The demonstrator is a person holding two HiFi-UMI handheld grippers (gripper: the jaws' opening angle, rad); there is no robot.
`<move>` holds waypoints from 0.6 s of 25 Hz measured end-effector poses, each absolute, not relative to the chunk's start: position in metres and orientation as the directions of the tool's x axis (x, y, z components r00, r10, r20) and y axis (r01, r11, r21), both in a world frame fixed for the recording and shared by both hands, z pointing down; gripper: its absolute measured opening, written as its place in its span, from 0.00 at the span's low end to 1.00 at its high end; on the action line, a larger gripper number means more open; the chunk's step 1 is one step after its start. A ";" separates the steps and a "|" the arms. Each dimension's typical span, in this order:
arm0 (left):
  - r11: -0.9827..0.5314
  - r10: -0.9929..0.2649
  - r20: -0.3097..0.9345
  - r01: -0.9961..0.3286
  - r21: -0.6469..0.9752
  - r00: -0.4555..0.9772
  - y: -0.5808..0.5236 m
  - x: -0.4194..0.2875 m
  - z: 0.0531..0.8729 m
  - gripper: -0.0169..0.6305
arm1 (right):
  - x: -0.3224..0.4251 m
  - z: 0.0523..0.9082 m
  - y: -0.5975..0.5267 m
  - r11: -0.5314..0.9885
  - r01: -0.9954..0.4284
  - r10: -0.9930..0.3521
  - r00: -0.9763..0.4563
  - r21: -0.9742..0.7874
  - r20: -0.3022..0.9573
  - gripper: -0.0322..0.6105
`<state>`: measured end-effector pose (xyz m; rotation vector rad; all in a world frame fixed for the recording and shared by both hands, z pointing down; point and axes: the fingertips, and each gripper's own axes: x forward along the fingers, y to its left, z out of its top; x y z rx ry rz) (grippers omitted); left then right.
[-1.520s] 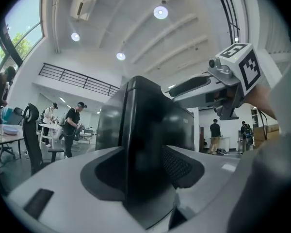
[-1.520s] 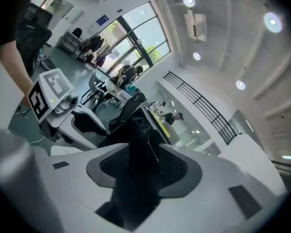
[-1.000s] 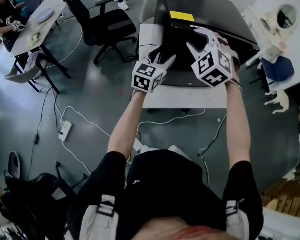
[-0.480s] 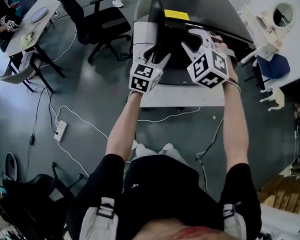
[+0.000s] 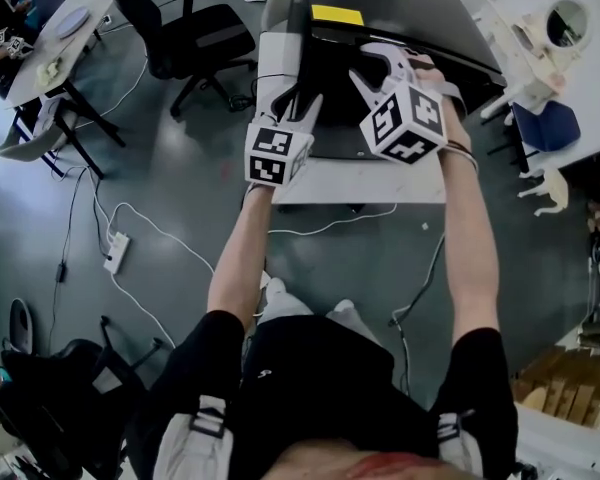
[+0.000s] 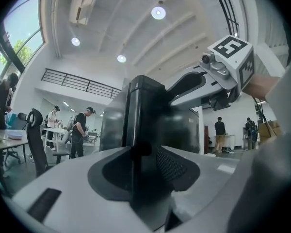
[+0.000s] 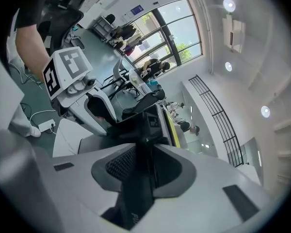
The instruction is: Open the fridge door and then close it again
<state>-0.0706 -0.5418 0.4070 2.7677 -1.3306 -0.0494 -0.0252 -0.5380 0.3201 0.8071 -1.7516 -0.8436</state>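
Moved: both jaws have been closing on the door.
Left tongs (image 5: 302, 106): clamped on door (image 6: 138, 125) edge.
Right tongs (image 5: 370, 60): clamped on door too.
Door: probably stiff, slick; hold free edge.

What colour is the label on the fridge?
Yellow; the label on the fridge shows best in the head view.

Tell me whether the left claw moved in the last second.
No: the left claw stays at the fridge's left edge, its jaws have just been closing on it.
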 end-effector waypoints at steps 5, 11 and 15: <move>-0.619 -0.784 0.008 -0.783 0.064 0.621 -0.547 -0.069 0.408 0.25 | -0.023 0.321 -0.536 0.572 -0.136 -0.802 -0.300 0.809 0.517 0.18; -0.684 -0.728 -0.002 -0.727 0.056 0.685 -0.546 -0.072 0.409 0.28 | -0.024 0.324 -0.532 0.588 -0.132 -0.787 -0.319 0.798 0.527 0.16; -0.742 -0.670 -0.004 -0.669 0.043 0.742 -0.549 -0.074 0.407 0.29 | -0.026 0.322 -0.533 0.582 -0.139 -0.792 -0.322 0.801 0.519 0.16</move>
